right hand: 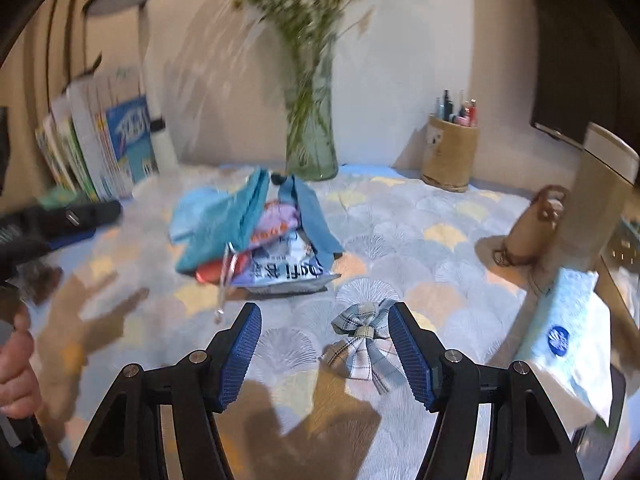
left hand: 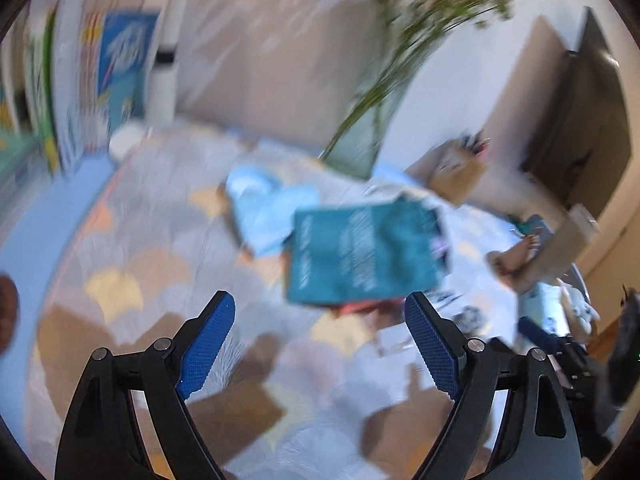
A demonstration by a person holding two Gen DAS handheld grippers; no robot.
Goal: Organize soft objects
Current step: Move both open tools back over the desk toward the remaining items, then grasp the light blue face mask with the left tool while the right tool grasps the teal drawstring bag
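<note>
- The plaid bow (right hand: 360, 346) lies flat on the patterned tablecloth (right hand: 460, 248), near the table's front edge, apart from the pile of soft things (right hand: 256, 236) farther back and to its left
- The right gripper (right hand: 324, 344) hovers over the bow with its jaws about half open and empty; the bow sits off centre, close beside the right pad
- To do this step well, I judge the gripper should shift right so the bow's knot sits midway between the pads, come down to the cloth, and close on the knot, not on a loose loop or the tablecloth
- The left gripper (left hand: 320, 336) has its jaws wide apart, holding nothing, over bare cloth nearer than a teal pouch (left hand: 362, 256)
- The left view is smeared by motion blur: the pale blue cloth (left hand: 266, 206) beyond the pouch has no clear outline, and print on the pouch is unreadable
- What lies under the pile cannot be told; the vase (right hand: 312, 136) has its flowers blurred, and the tissue pack (right hand: 568, 332) at far right is partly cut off
</note>
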